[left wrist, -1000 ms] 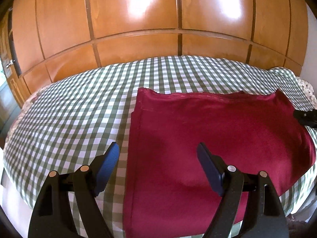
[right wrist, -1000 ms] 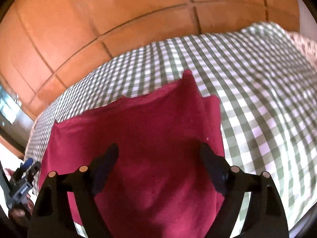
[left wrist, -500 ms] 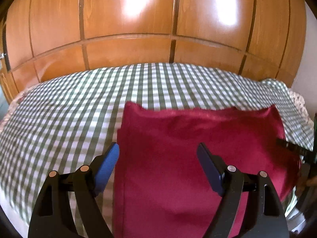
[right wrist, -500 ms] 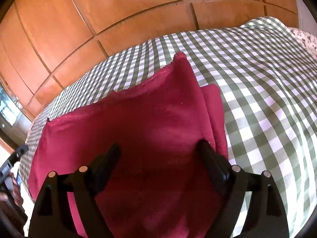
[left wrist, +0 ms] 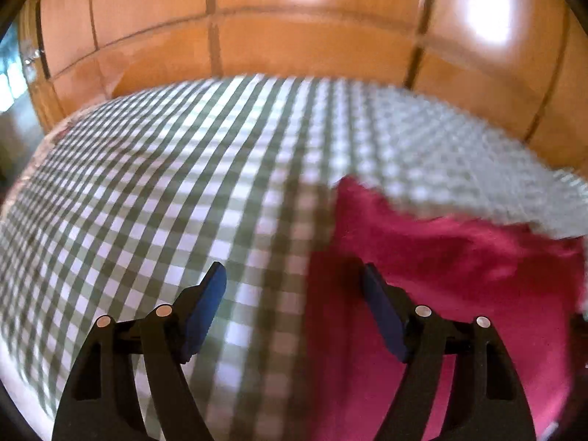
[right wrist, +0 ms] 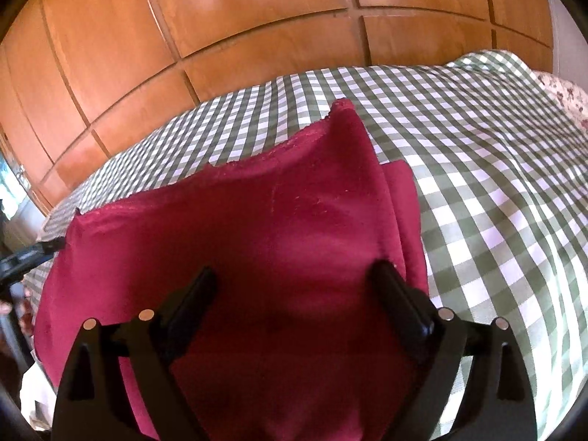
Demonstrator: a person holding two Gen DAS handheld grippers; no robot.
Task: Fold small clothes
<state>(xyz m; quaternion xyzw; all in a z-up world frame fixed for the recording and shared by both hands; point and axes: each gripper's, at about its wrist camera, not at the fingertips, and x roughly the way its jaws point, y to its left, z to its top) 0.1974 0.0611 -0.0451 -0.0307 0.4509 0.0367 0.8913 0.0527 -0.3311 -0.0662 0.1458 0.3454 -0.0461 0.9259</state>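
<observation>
A dark red cloth (right wrist: pixel 257 242) lies flat on the checked bed (right wrist: pixel 496 169). The right claw (right wrist: pixel 294 286) hangs wide over it; the left claw (left wrist: pixel 294 286), also wide, has the cloth (left wrist: pixel 459 275) at three o'clock.

Folded crimson knit garment (right wrist: pixel 257 242), plain deep red. Bed cover (right wrist: pixel 496 191): green-and-white gingham check; floral print at its far right edge. Panelled wooden wardrobe doors (right wrist: pixel 228 18): glossy orange-brown. Left hand-held gripper (left wrist: pixel 294 312): black frame, blue pads (left wrist: pixel 205 305).

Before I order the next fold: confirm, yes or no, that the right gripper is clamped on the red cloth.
No: the right gripper is open above the red cloth, its fingers spread apart with nothing pinched between them.
</observation>
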